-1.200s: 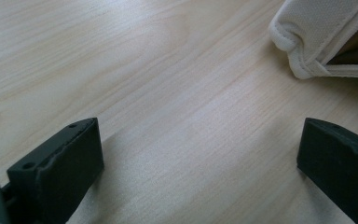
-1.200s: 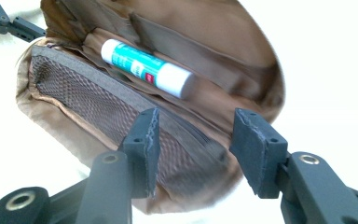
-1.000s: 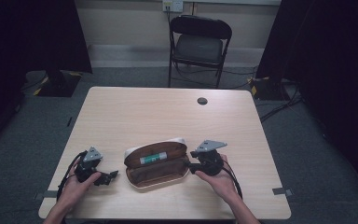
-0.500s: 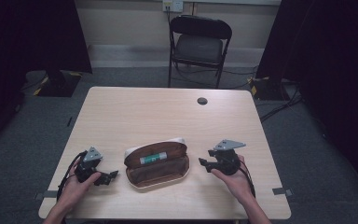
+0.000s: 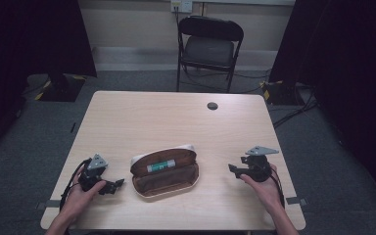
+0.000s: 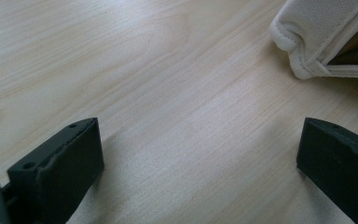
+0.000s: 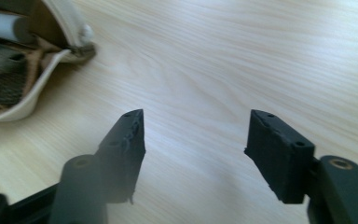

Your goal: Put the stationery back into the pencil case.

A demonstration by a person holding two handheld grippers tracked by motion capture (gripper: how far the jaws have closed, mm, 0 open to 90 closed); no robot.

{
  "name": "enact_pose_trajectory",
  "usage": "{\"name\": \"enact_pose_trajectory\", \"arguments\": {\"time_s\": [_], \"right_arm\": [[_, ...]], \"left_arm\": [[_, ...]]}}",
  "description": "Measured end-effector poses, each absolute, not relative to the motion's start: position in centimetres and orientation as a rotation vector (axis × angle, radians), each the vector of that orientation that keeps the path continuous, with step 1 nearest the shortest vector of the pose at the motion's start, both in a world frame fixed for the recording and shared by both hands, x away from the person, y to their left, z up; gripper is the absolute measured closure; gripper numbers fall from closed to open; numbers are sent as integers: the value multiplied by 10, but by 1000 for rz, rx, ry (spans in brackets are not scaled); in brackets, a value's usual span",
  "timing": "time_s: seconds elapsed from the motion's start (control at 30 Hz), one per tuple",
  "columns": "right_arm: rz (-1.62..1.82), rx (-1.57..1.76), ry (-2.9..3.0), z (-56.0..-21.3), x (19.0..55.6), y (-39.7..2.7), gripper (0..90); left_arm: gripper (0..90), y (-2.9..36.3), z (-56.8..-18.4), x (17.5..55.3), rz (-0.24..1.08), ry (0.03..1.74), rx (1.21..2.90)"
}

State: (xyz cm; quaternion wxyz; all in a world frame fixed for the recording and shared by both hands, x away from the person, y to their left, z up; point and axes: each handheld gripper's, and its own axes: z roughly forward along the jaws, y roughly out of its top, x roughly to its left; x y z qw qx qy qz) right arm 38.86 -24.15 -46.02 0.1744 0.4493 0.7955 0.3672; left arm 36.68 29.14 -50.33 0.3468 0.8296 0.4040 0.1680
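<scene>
An open glasses case (image 5: pixel 165 172), white outside and brown inside, lies near the table's front middle with a green and white tube (image 5: pixel 160 166) in it. My left gripper (image 5: pixel 112 186) rests on the table left of the case, jaws wide open over bare wood (image 6: pixel 196 154); a corner of the case (image 6: pixel 317 37) lies beyond it. My right gripper (image 5: pixel 232 169) sits right of the case, well apart from it. Its jaws (image 7: pixel 196 140) have just been opening and hold nothing. The case end (image 7: pixel 51 60) and tube (image 7: pixel 0 25) lie at the upper left in the right gripper view.
The pale wooden table (image 5: pixel 176 122) has a small dark round cap (image 5: pixel 212 105) near its far edge. A black folding chair (image 5: pixel 208 46) stands behind the table. Cables trail on the grey floor at the right (image 5: pixel 293 110).
My right gripper has drawn away from the case's right end toward the right and its jaws have spread. The left gripper and the case have stayed put.
</scene>
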Motion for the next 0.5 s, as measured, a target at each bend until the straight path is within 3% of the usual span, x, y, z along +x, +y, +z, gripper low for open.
{"name": "enact_pose_trajectory", "arguments": {"time_s": [0.27, 0.5], "right_arm": [[943, 1418, 2168, -475, 393, -269, 187], [825, 1519, 2116, -488, 402, -286, 147]], "left_arm": [[0, 291, -503, 367, 434, 1056, 2146], [0, 291, -503, 367, 433, 1056, 2146]]}}
